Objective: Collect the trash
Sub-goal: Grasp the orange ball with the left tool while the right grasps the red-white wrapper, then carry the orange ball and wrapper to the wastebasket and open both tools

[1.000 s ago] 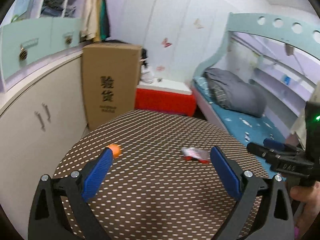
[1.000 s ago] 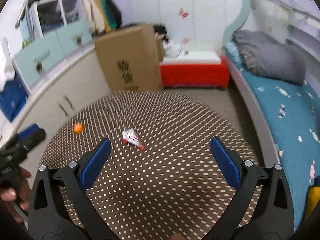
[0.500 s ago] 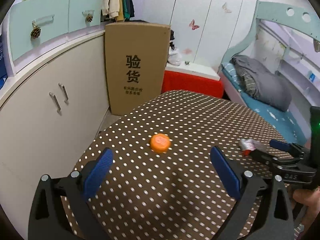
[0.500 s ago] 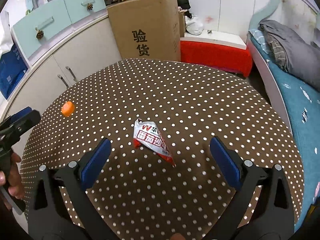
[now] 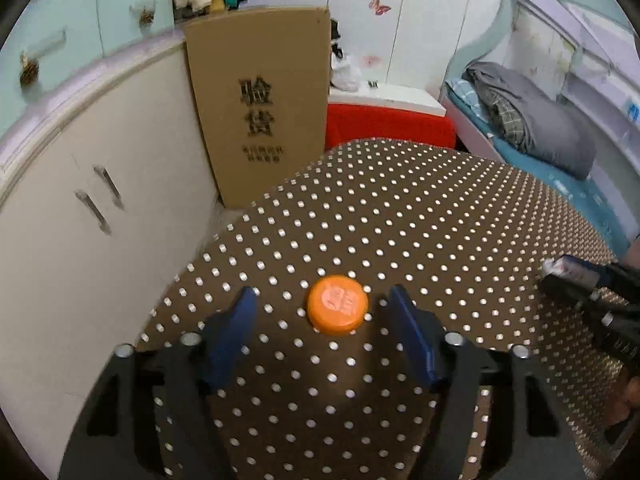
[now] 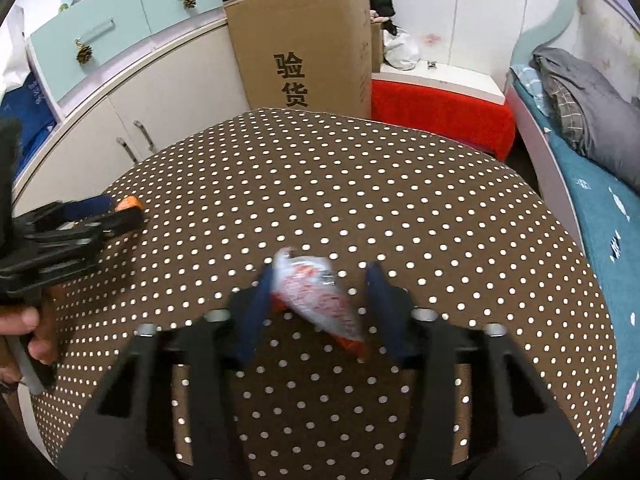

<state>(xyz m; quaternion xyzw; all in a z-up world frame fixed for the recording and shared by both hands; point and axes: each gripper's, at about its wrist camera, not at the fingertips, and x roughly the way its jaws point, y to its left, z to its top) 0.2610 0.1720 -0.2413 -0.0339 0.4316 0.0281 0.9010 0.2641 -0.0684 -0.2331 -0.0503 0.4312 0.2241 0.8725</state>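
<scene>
Round orange cap (image 5: 337,310) between parted left fingers (image 5: 244,320); crinkled wrapper (image 6: 320,296) between parted right fingers (image 6: 380,300).

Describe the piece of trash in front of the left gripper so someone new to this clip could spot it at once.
Start from the round table with the brown, white-dotted cloth. Near its edge on the cabinet side, a small orange bottle cap lies flat between the open jaws of the left gripper. It is round and plain orange, unlike the crinkled red-and-white snack wrapper at the right gripper.
</scene>
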